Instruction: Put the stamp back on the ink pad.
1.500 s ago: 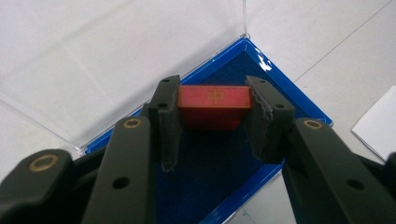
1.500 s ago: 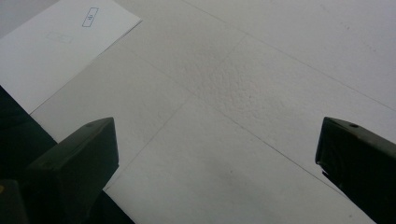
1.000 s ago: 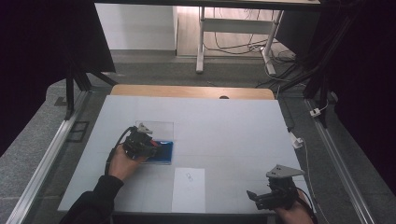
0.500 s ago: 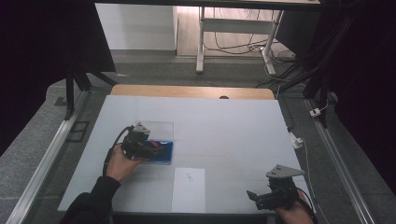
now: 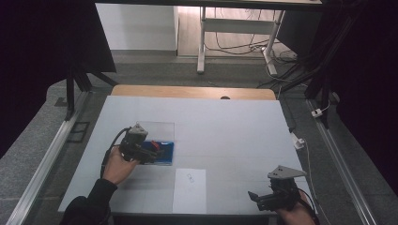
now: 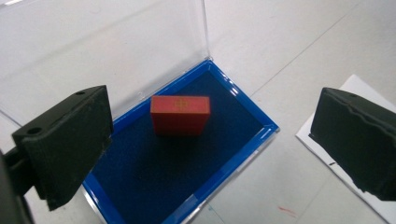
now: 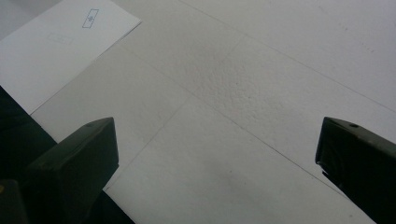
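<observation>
small red rectangular block [image 6: 180,115] in blue-lined clear case [image 6: 243,154]: likely light, rigid; grip long sides. left gripper [image 6: 210,140] jaws just opened, empty; right gripper [image 7: 215,172] open.

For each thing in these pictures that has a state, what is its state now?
blue case: open, lying flat on the table.
clear lid: swung back, resting behind the case.
red block: standing in the case, free of the jaws.
left gripper: open above the block; jaws have just been opening.
right gripper: open, nothing between the jaws.
paper sheet: lying flat.
</observation>
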